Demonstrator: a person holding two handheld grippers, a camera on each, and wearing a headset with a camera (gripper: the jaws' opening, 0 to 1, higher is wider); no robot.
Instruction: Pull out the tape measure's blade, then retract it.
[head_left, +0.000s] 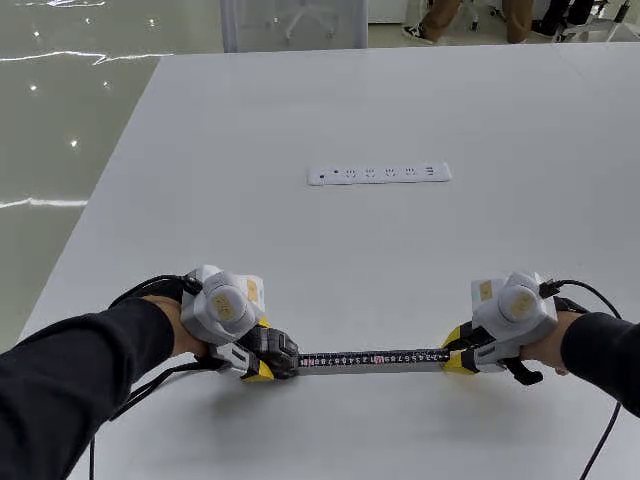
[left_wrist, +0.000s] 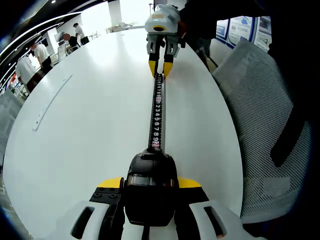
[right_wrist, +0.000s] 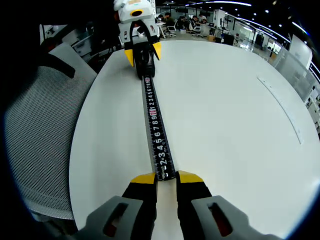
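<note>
Presently the right gripper pinches the black numbered blade (left gripper clamps the black plastic case); a slip could whip it back.

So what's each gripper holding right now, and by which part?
The left gripper clamps the tape measure's case by its sides; the right gripper pinches the pulled-out blade at its free end.

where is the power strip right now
In the head view the power strip lies flat on the white table, straight beyond the pulled-out blade as the person looks, and well apart from it.
</note>
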